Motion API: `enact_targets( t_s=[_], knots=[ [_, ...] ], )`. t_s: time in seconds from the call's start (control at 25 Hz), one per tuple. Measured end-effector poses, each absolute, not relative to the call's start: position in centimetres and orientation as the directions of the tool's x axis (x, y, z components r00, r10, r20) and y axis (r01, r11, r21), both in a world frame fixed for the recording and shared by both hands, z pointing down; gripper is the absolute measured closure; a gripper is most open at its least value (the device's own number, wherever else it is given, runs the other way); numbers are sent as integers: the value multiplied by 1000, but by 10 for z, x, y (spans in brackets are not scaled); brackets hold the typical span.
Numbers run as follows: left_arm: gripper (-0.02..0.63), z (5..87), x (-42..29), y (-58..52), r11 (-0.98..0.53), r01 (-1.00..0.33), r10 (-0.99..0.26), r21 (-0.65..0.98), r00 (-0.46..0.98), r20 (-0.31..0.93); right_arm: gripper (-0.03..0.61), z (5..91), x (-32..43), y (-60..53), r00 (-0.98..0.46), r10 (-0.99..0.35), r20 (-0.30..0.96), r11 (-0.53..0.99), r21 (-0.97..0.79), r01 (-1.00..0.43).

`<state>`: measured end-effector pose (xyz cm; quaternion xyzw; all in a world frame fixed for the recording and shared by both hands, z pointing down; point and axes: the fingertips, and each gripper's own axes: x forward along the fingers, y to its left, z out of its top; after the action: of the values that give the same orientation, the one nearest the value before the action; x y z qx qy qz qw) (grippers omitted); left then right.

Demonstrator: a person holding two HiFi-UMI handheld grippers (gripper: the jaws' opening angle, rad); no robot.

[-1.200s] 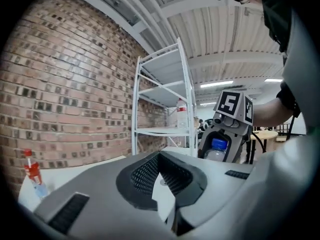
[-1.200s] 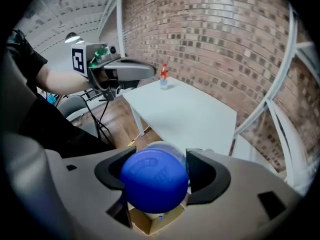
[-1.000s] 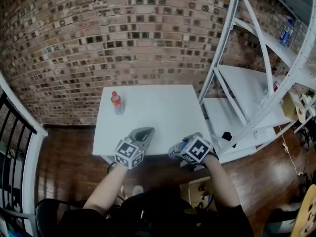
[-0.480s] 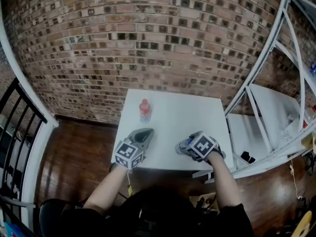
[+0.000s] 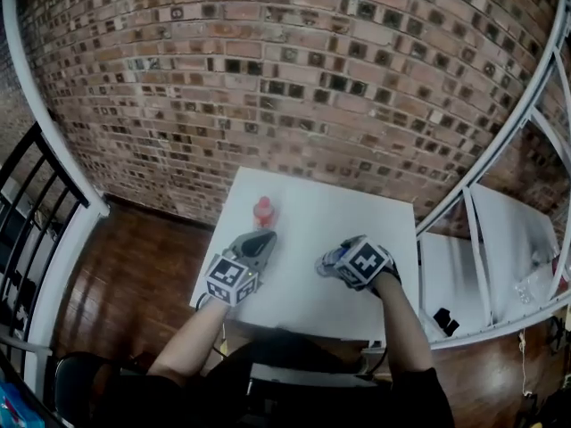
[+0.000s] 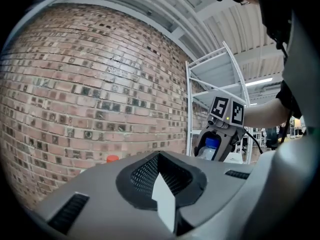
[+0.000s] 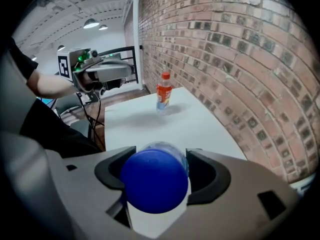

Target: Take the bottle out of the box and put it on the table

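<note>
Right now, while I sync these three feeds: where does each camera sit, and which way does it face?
Head view: on the person's head, looking steeply down at the white table; both forearms, the left gripper and the right gripper show.
Left gripper view: on the left gripper, looking over its closed jaws at the brick wall; the right gripper shows.
Right gripper view: on the right gripper, looking past the blue-capped bottle in its jaws, across the table; the left gripper shows.
Shared: all three catch the red-capped bottle.

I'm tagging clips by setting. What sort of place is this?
Probably a storeroom or workshop corner: bare brick wall, white metal shelving, and a small white table on a dark wood floor.
</note>
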<state>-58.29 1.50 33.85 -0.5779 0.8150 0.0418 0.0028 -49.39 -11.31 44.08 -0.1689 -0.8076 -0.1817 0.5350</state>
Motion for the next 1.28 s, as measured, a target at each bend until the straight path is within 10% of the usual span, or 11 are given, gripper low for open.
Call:
enact_targets(
  t_s=[1.28],
  knots=[
    [611,406,-655,-114,390,-915,-918,108,-377,121,258,500,-628,-258,-324,132,937,885,35,464]
  ],
)
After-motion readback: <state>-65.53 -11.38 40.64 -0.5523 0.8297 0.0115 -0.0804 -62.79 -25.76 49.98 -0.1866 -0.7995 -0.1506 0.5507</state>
